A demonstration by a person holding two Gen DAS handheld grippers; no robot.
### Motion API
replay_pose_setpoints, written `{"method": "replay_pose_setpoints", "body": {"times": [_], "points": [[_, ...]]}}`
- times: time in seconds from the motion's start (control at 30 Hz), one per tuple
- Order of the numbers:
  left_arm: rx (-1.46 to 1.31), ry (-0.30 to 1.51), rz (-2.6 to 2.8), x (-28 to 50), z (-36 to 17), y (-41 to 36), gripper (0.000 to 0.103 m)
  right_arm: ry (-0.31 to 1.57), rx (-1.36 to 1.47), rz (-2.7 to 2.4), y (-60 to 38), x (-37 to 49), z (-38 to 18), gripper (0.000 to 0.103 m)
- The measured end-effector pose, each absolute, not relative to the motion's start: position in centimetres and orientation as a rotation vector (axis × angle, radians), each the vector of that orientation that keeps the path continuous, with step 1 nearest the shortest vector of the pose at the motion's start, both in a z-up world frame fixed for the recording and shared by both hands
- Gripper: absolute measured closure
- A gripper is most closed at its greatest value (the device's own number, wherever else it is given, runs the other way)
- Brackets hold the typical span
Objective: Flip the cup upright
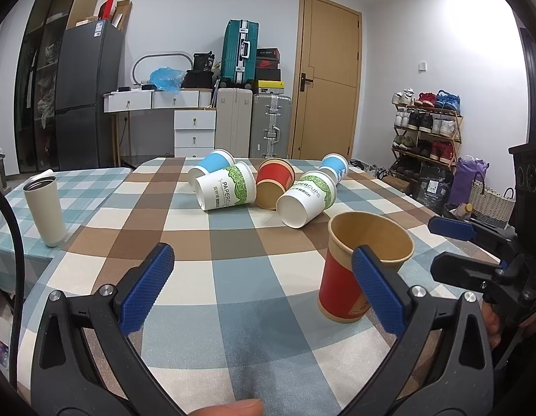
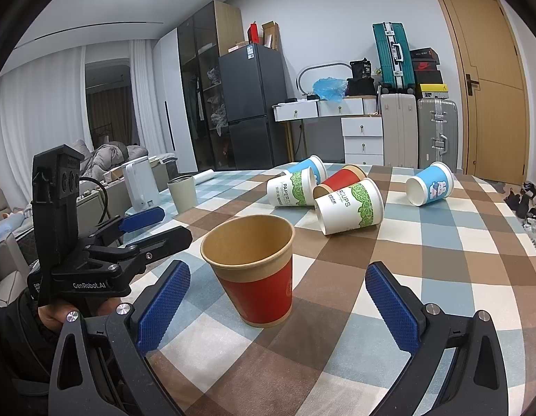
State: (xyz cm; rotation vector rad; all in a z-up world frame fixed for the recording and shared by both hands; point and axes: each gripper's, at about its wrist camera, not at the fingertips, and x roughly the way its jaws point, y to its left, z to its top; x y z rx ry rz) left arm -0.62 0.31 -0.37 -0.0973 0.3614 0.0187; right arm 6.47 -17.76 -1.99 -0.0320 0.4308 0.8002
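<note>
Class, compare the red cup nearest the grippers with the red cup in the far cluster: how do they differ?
The near red cup stands upright, mouth up; the far red cup lies on its side. The near one stands alone; the far one is nestled among white-and-green cups. Both share a red wall with a brown kraft rim.

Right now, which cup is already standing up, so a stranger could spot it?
On the checked tablecloth, look nearest the right gripper, well in front of the tipped cups. The red cup stands apart, brown mouth up; its red twin lies sideways in the pile.

White walls [image 1: 424, 17], wooden door [image 1: 328, 79], dark fridge [image 1: 85, 97]
</note>
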Motion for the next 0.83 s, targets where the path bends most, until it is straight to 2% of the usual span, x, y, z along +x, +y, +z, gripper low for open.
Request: {"method": "replay_pose_setpoints", "body": {"times": [0.83], "points": [[-0.090, 0.351, 0.018, -0.49, -0.13, 0.09, 0.001, 0.432, -0.034, 0.800, -17.64, 6.40, -1.99, 0.000]]}}
